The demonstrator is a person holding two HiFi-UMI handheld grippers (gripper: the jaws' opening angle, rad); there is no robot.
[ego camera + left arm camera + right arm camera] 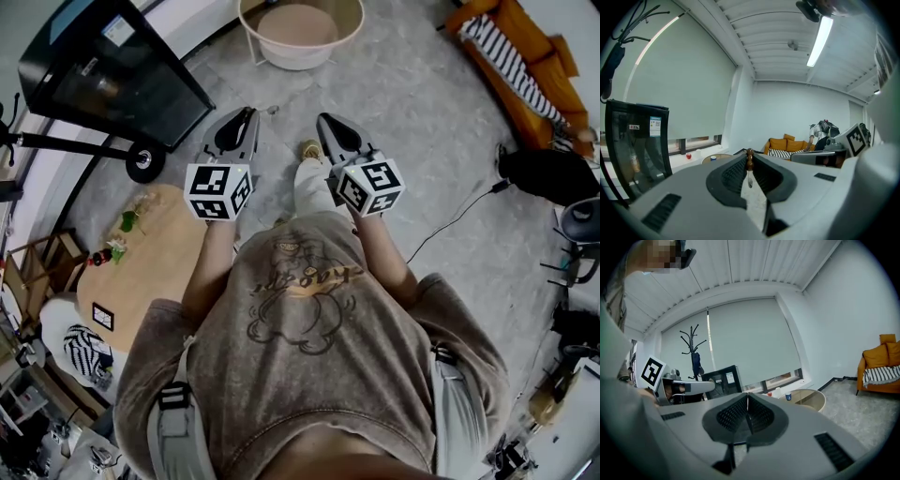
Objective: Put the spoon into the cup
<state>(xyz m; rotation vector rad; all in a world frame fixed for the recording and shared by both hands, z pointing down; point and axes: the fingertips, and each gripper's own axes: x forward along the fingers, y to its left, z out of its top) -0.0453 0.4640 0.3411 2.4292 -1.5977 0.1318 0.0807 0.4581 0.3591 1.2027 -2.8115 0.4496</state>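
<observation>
**Left gripper view: spoon clamped, cup far ahead**

The spoon (749, 164) stands upright, pinched in my left gripper (750, 155). The cup (713, 158) looks to sit far ahead, slightly left, on a round table (813, 401). My right gripper (748, 397) is clenched on nothing, so the left must carry the spoon there.

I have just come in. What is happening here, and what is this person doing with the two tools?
A person stands in a room with one tool in each hand, both held out in front. The left tool is shut on a small spoon, whose brown handle sits between the jaw tips. The right tool is shut and holds nothing. A round table with a small cup on it stands ahead. The spoon is not yet in the cup.
</observation>
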